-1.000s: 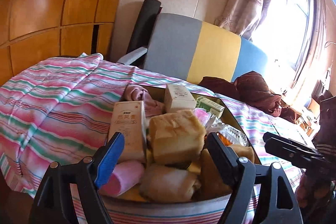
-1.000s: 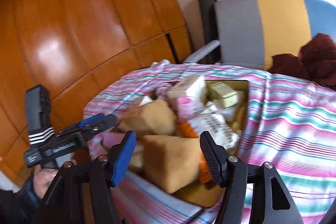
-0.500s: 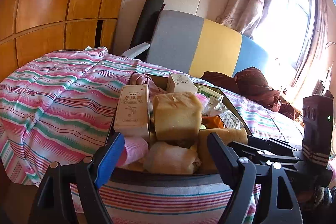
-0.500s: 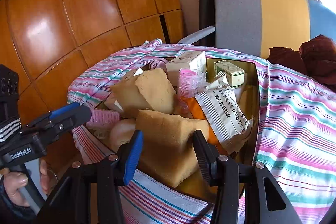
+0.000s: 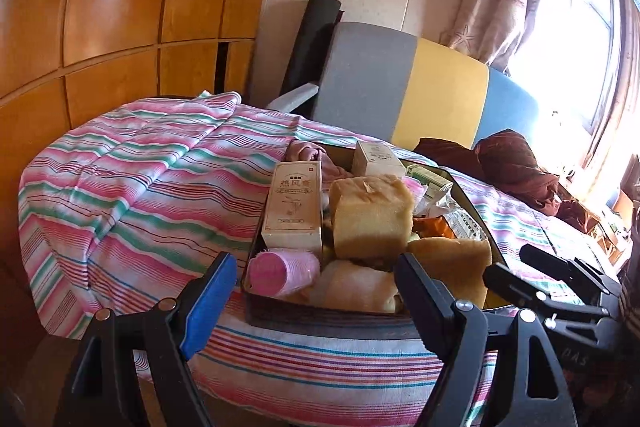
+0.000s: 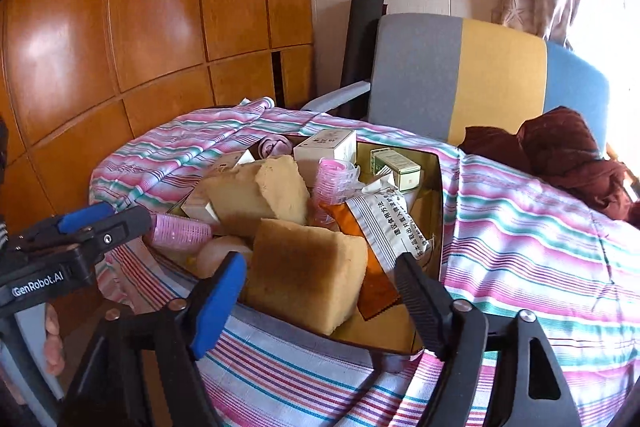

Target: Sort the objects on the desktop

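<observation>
Two grippers, left [image 5: 310, 291] and right [image 6: 320, 285], jaws wide apart, empty; tray [image 5: 320, 321] heaped, lower contents hidden; sponge [image 6: 304, 273] at 12 o'clock.

Gripper body [image 6: 44, 277]: "GenRobot.AI" in white letters — on the black left gripper seen at the left edge of the right wrist view.
Tall cream box [image 5: 294, 205]: three large Chinese characters in brown at the top of the front face; smaller lines beneath too small to read.
White sachet [image 6: 390, 227]: rows of black Chinese print along its length — partly legible, running sideways.
Green-and-white box [image 6: 396, 165]: print present, unreadable.
</observation>
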The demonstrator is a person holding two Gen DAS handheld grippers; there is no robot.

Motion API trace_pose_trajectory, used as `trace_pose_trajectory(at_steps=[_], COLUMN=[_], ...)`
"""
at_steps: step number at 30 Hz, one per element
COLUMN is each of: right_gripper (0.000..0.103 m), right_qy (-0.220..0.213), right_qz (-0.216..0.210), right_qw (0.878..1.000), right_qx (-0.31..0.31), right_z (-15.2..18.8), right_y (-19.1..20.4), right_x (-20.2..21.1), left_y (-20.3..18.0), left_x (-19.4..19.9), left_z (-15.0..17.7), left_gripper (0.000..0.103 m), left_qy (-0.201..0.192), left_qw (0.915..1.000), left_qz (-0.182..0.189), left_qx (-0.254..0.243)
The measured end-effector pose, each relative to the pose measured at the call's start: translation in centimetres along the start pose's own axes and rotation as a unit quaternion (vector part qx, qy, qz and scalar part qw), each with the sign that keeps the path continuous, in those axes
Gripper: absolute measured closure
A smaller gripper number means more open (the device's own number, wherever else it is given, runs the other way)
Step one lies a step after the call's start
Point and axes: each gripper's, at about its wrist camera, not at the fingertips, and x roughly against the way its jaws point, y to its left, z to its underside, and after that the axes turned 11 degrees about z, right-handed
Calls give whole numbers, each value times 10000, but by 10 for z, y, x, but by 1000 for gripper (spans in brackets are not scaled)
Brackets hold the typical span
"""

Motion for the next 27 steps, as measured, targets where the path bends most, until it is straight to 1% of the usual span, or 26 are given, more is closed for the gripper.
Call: trace_pose_trajectory(at_steps=[1,3,5,9,12,14,16,18,22,23,27], right_gripper=[18,7,0,0,0,0,0,0,0,0,0], right_qy=[-38,-102,-157,-148,5,108,118,98,112,128,169], right_qz=[63,159,210,354,566,674,793,805,825,823,798], right_qw=[10000,9998,9996,9993,9984,9976,9967,9967,9965,9965,9966], right_qx=[38,79,79,44,40,62,78,31,7,-3,-75], right_z=[0,0,0,2,2,2,3,4,6,6,8], right_y=[2,5,7,8,11,14,16,16,16,16,14], right_x=[2,5,9,14,14,13,14,15,14,13,11], left_y=[-2,-5,-9,-14,-19,-21,-23,-24,-18,-16,-15], left_x=[2,7,14,24,27,27,28,28,17,14,5], left_z=[0,0,0,-2,-5,-6,-5,-3,0,0,4], left_gripper=[20,21,21,21,24,24,24,29,39,44,48], left_qy=[9,22,-62,-206,-181,-145,-171,-193,68,141,361], left_qw=[10000,9998,9996,9989,9978,9967,9958,9962,9981,9983,9967], left_qz=[-21,-32,-65,-305,-499,-623,-729,-704,-562,-531,-687], left_qx=[-45,-170,-259,-300,-402,-492,-532,-480,-253,-210,-250])
